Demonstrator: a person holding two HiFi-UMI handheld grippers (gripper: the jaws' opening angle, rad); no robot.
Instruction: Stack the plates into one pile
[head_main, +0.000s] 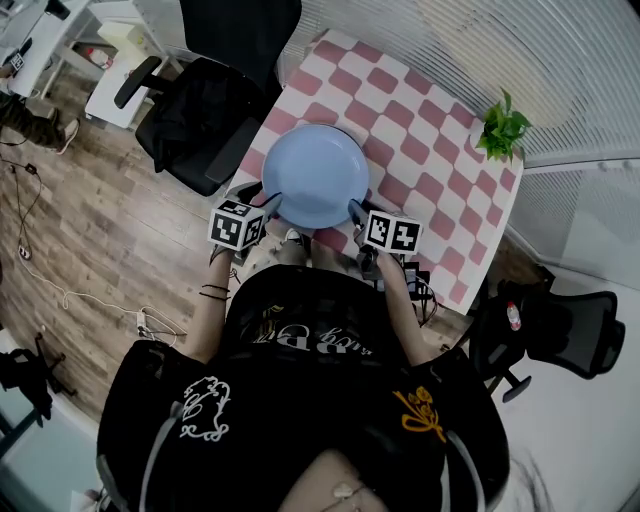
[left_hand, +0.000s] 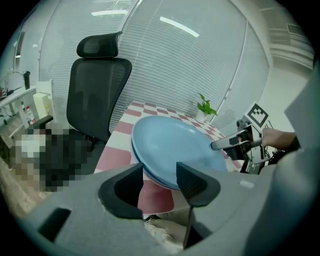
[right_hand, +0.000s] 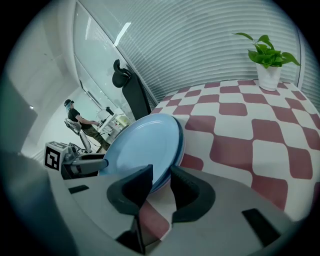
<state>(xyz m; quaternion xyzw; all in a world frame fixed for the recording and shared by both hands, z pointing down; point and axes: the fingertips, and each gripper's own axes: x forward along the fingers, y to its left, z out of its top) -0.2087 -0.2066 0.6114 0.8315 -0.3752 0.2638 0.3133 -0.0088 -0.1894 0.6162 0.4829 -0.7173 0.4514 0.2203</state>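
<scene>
A stack of two light blue plates (head_main: 315, 175) hangs tilted over the near part of the red-and-white checkered table (head_main: 420, 130). My left gripper (head_main: 270, 205) grips its left rim and my right gripper (head_main: 355, 210) grips its right rim. In the left gripper view the plates (left_hand: 175, 145) run between the jaws of my left gripper (left_hand: 160, 177), one jaw above the stack and one below. In the right gripper view the stacked rims (right_hand: 140, 145) fill the gap in my right gripper (right_hand: 161, 181). Each gripper shows in the other's view: the right gripper (left_hand: 232, 142) and the left gripper (right_hand: 92, 162).
A small potted plant (head_main: 502, 130) stands at the table's far right corner. A black office chair (head_main: 200, 110) is at the table's left side, and another chair (head_main: 560, 330) stands to my right. Window blinds run behind the table. A person (right_hand: 75, 122) stands far off.
</scene>
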